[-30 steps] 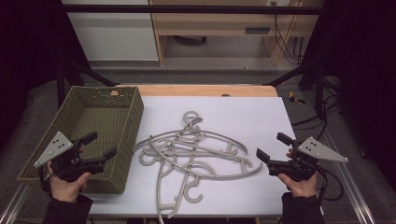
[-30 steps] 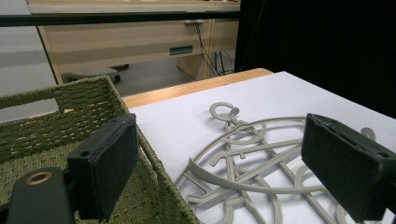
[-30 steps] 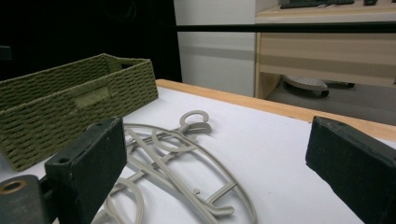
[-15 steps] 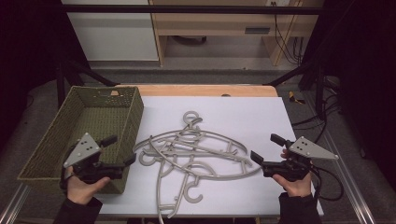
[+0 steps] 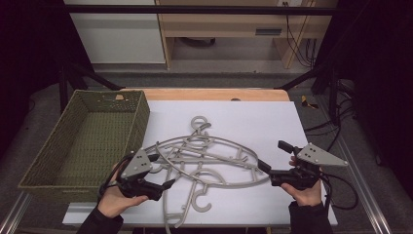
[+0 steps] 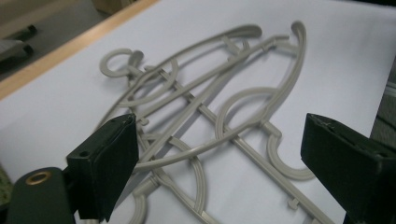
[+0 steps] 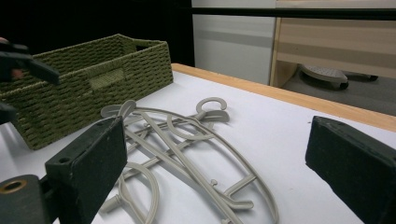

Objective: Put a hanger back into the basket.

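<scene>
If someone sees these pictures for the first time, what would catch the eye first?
First, the tangled pile of grey plastic hangers in the middle of the white table top. Next, the two black tongs flanking it, the left tongs at its left end and the right tongs at its right tip, both open. Then the green woven basket at the table's left.

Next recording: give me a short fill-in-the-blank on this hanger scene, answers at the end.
1. The grey hangers lie tangled on the white ____.
2. The green woven basket holds ____.
3. The left hand-held gripper has its jaws ____.
4. The right hand-held gripper is at the pile's ____ end.
Answers: table; nothing; open; right
</scene>
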